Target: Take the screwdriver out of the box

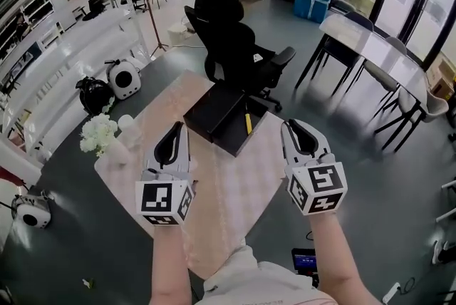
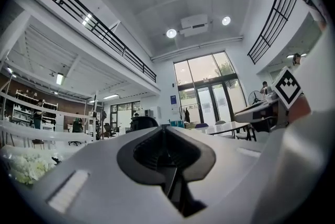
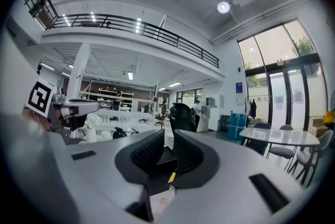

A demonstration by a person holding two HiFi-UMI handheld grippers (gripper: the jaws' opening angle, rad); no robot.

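Observation:
A black open box (image 1: 214,115) rests at the far end of the beige-topped table (image 1: 235,197). The screwdriver (image 1: 248,122), with a yellow handle, lies along the box's right side. Both grippers hover over the table on the near side of the box, apart from it. My left gripper (image 1: 175,127) is left of the box's near corner, shut and empty; in its own view the pads (image 2: 163,129) meet. My right gripper (image 1: 291,124) is level with it on the right, shut and empty. The right gripper view shows the box (image 3: 166,157) and a strip of yellow screwdriver (image 3: 171,177) past its jaws.
A black office chair (image 1: 231,40) stands just behind the box. White flowers (image 1: 97,132) and a white cup (image 1: 127,122) sit at the table's left edge. A white table with chairs (image 1: 370,47) stands to the right. Round devices (image 1: 125,79) lie on the floor at left.

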